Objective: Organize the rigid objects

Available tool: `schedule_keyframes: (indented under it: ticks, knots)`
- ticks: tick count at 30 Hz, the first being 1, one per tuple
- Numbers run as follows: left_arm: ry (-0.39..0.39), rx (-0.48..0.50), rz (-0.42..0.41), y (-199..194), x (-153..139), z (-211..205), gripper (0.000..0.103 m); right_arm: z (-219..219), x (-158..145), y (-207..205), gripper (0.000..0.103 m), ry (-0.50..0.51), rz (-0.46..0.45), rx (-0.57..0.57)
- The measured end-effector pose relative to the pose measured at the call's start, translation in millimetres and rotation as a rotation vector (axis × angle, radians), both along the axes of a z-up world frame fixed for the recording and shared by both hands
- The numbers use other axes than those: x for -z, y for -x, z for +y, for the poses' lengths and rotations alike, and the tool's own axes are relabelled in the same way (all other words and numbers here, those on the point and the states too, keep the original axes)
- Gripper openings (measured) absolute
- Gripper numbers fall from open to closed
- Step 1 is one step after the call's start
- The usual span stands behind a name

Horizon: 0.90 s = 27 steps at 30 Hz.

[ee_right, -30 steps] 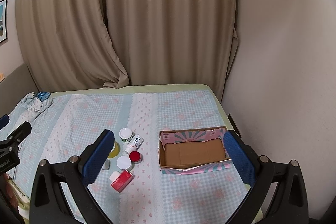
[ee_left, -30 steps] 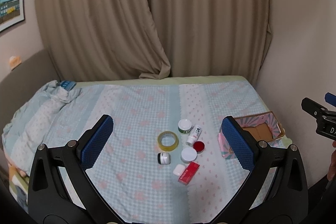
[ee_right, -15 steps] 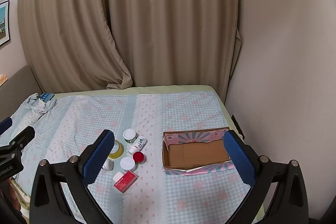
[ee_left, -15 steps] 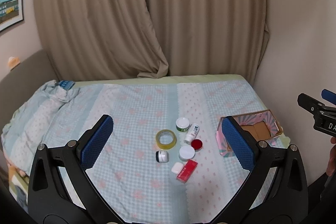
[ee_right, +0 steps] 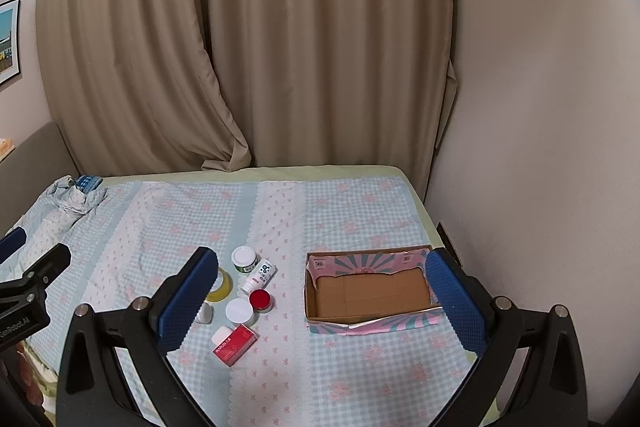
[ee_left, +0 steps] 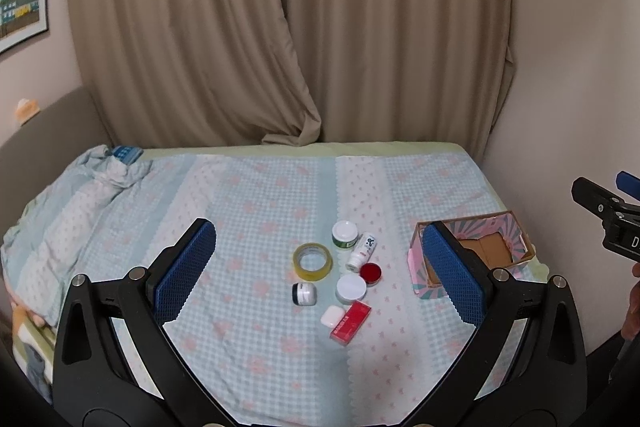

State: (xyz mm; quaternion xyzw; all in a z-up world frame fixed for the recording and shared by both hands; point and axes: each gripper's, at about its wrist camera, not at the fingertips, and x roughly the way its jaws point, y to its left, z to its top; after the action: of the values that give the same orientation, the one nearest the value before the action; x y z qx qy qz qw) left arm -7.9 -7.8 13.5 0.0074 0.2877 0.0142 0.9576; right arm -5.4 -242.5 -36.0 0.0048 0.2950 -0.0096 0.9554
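Observation:
Several small items lie clustered on the checked bedspread: a yellow tape roll (ee_left: pixel 312 261), a green-banded white jar (ee_left: pixel 345 233), a white tube (ee_left: pixel 362 251), a red-lidded jar (ee_left: pixel 370 273), a white round jar (ee_left: pixel 351 288), a dark-banded small jar (ee_left: pixel 304 293), a white case (ee_left: pixel 333 315) and a red box (ee_left: pixel 350 320). An empty open cardboard box (ee_right: pixel 370 291) sits to their right. My left gripper (ee_left: pixel 318 273) is open and empty, high above the cluster. My right gripper (ee_right: pixel 322 301) is open and empty, above the space between cluster and box.
A rumpled blanket (ee_left: pixel 72 203) with a blue pack (ee_left: pixel 126 153) lies at the bed's far left. Beige curtains (ee_left: pixel 288 27) hang behind the bed and a wall (ee_right: pixel 540 147) closes off the right side. The bedspread (ee_right: pixel 352 211) is bare beyond the box.
Both grippers have drawn back and risen a little, so the cluster and box look smaller and farther. Nothing on the bed has moved.

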Motion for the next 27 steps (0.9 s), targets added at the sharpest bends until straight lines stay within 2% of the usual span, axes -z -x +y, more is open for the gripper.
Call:
schedule_keyframes:
  ticks: [27]
  knots:
    - [0.014,-0.006,0.003,-1.2,1.3,-1.1,0.103,-2.2,0.7,4.9,0.103,-0.009,-0.006,-0.018]
